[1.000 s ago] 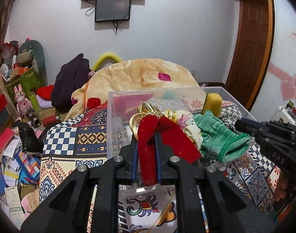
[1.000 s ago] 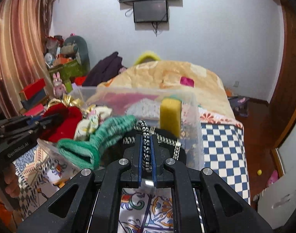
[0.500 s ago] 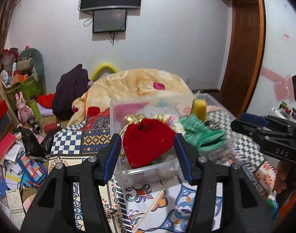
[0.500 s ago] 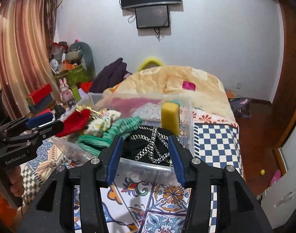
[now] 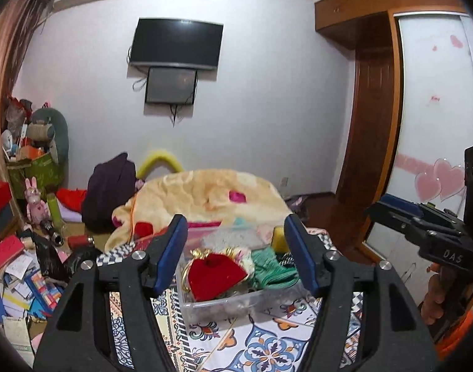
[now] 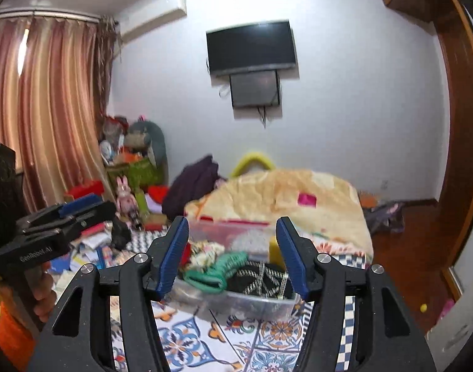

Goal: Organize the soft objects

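Observation:
A clear plastic bin (image 5: pixel 224 305) stands on the patterned bed cover. It holds a red pouch (image 5: pixel 214 276), a green knit piece (image 5: pixel 273 271), a floral cloth, a yellow sponge (image 5: pixel 279 235) and a black cloth with white cord (image 6: pixel 261 282). My left gripper (image 5: pixel 236 254) is open and empty, raised back from the bin's near side. My right gripper (image 6: pixel 231 255) is open and empty, also raised back from the bin (image 6: pixel 236 300). The green piece (image 6: pixel 219 268) shows in the right wrist view.
A beige blanket (image 5: pixel 205 195) lies behind the bin on the bed. Clutter of books, boxes and toys (image 5: pixel 16 263) covers the floor at left. A wooden door (image 5: pixel 369 142) and a wardrobe (image 5: pixel 435 155) stand at right. The right gripper's body (image 5: pixel 428 235) shows at right.
Both grippers opened, the left letting go of the red pouch and the right of the black corded cloth into the bin. Both then lifted up and back from the bin.

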Tool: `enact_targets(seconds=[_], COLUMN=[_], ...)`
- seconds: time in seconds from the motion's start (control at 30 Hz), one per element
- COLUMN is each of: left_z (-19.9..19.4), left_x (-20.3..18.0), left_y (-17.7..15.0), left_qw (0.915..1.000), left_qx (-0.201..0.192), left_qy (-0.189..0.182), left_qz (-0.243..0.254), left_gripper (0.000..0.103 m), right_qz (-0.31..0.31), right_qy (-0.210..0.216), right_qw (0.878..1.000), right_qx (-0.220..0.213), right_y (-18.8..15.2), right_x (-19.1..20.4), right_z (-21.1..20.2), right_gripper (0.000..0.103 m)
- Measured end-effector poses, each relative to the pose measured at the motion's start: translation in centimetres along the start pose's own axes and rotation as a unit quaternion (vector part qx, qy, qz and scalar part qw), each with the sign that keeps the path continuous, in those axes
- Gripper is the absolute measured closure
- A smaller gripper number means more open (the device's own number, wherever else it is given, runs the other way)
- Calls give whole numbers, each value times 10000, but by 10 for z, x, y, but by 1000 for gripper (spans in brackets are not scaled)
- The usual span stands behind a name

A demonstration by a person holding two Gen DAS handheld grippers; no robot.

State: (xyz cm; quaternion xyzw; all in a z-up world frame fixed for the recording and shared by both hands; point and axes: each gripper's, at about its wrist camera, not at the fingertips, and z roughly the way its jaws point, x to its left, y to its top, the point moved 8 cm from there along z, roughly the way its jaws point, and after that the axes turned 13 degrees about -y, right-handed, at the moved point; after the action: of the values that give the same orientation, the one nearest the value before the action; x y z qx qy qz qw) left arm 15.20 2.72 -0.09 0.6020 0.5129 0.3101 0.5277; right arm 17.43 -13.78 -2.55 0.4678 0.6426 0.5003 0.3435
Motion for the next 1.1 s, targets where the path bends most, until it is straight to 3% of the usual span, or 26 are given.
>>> enact_targets(seconds=[0.1,0.2,0.27,0.37,0.43,0.5,0.67,0.8,1.1], left_z=[-11,-21,-26,-34,-39,-42,-47,-46,-46], left_x=[-6,-13,-16,-19,-21,-24,-30,-32,-32], left_y=[8,15,17,20,21,21,21,19,18], left_qw=[9998,9994,9991,9984,9979,9977,9969,9973,9974], left_qx=[-177,-327,-381,-506,-571,-583,-653,-616,-604], left_qy=[-15,2,-1,46,69,56,113,65,97], left_qz=[57,132,165,233,292,329,414,396,377], left_gripper=[26,26,24,13,11,2,1,1,0], right_qz=[10,41,69,99,102,96,36,45,101], right_qy=[21,-25,-44,-12,0,-30,-48,-97,-102], right_qw=[9997,9989,9985,9983,9982,9979,9976,9970,9966], right_qx=[-240,-459,-549,-578,-589,-633,-686,-771,-806], right_y=[10,18,20,22,22,20,17,17,15], right_x=[2,4,5,9,11,10,9,8,4], right_z=[-14,-25,-28,-28,-27,-29,-38,-41,-43], right_gripper=[45,33,32,30,24,19,16,2,0])
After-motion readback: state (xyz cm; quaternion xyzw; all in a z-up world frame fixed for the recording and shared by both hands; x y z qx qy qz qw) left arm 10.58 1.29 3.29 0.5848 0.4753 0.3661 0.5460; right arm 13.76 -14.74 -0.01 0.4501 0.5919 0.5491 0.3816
